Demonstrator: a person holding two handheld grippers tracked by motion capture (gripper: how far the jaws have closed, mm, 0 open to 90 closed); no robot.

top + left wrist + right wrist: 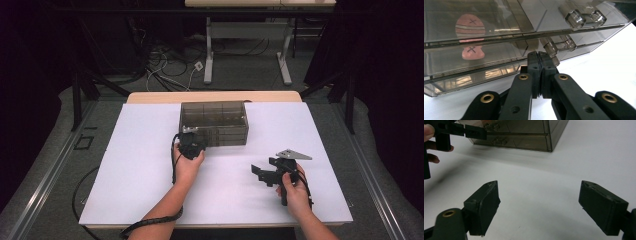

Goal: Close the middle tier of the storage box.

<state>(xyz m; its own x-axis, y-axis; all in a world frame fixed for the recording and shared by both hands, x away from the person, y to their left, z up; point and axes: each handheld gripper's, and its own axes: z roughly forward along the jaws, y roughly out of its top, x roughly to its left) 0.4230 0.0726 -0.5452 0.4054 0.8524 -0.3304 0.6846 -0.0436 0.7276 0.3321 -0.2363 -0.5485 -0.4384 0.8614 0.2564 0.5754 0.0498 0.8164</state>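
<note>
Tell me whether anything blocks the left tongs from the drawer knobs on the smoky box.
Nothing visible does. The left tongs, jaws together, sit right at the front of the drawer box, their tips just below a clear knob, with no object between them.

A white surface stands on grey floor. Beyond its far edge, a second table on white legs stands over tangled cables. Dark curtains flank both sides.
</note>
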